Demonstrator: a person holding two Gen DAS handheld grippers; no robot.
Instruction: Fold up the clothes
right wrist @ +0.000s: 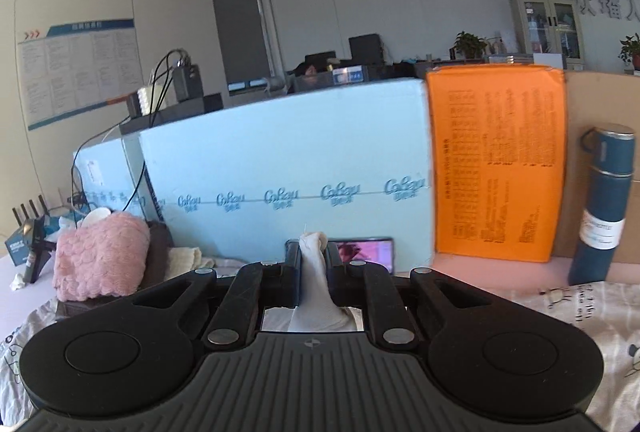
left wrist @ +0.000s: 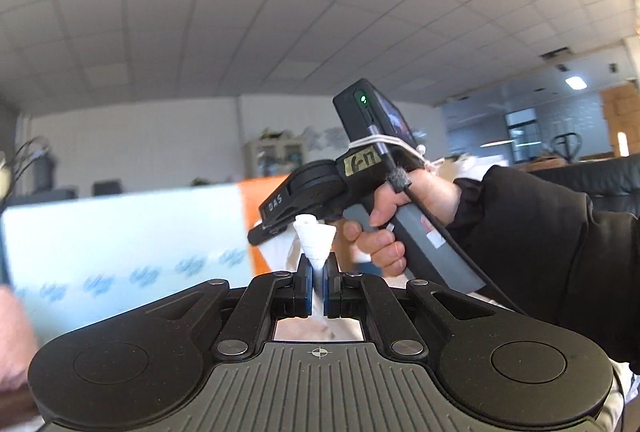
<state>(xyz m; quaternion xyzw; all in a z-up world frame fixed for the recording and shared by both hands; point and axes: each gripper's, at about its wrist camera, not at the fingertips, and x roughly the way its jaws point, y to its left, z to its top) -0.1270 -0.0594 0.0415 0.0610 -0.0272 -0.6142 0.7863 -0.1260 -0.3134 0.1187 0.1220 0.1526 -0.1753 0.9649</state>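
White cloth (left wrist: 316, 244) is pinched in the closed left gripper (left wrist: 318, 272); the right gripper (right wrist: 314, 260) clamps cloth too, probably the same garment, before a blue board (right wrist: 280, 160).

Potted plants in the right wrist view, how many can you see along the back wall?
2. One potted plant stands on the far desks left of the glass cabinet; the other plant sits at the right edge, right of that cabinet. More may be hidden behind the boards.

soft white cloth (right wrist: 314, 284), matt black plastic gripper (right wrist: 313, 256), fluffy pink towel (right wrist: 100, 256).
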